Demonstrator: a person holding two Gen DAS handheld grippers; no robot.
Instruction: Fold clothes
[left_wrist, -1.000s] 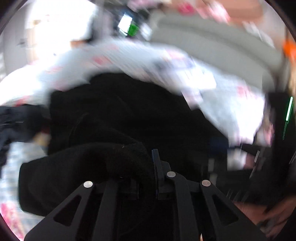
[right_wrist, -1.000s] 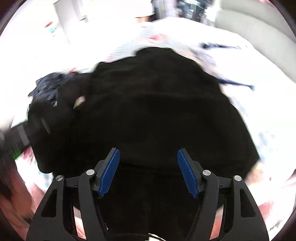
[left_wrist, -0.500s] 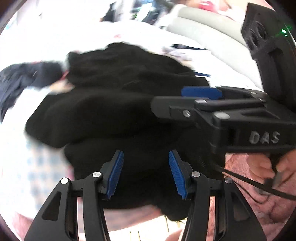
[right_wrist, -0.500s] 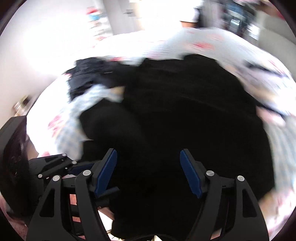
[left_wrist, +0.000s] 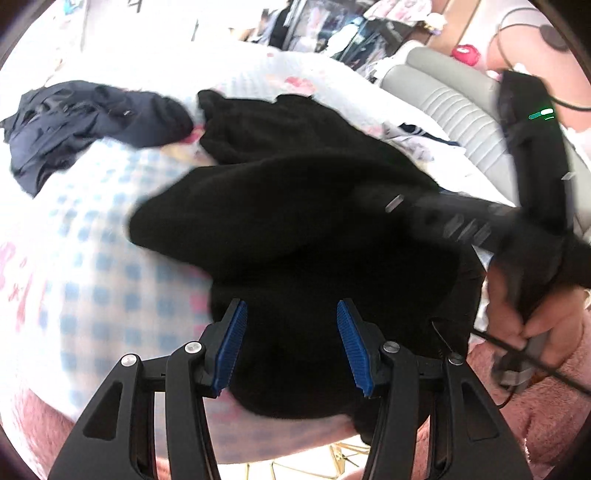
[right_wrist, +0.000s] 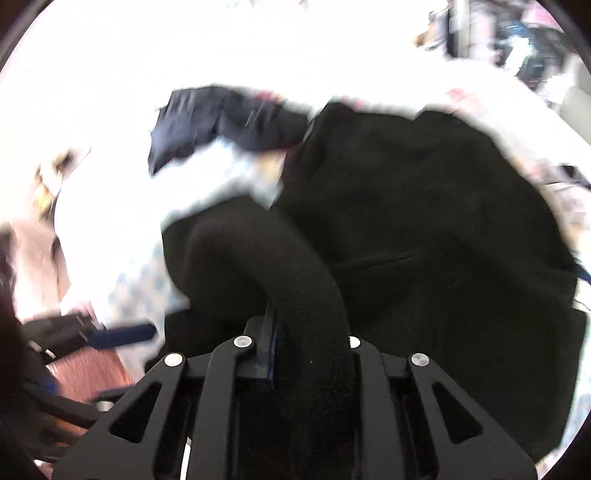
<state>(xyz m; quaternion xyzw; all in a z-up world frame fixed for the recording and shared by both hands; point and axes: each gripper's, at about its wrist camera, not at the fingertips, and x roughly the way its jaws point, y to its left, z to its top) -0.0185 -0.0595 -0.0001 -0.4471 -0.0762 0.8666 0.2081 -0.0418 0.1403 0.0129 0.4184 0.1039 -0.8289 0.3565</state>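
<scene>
A black fleece garment (left_wrist: 295, 206) lies spread on a bed with a pale checked cover (left_wrist: 92, 266). My left gripper (left_wrist: 291, 343) is open, its blue pads above the garment's near edge, holding nothing. My right gripper (right_wrist: 273, 343) is shut on a thick fold of the black garment (right_wrist: 424, 221), which runs up over its fingers. The right gripper's body also shows in the left wrist view (left_wrist: 480, 221), blurred, at the garment's right side.
A dark navy garment (left_wrist: 85, 118) lies crumpled at the bed's far left, also in the right wrist view (right_wrist: 221, 118). A grey padded headboard (left_wrist: 454, 107) stands at the far right. A pink fuzzy surface (left_wrist: 517, 406) lies near right.
My left gripper let go of the black garment and opened. My right gripper, open before, has closed on a fold of the garment and is moving.
</scene>
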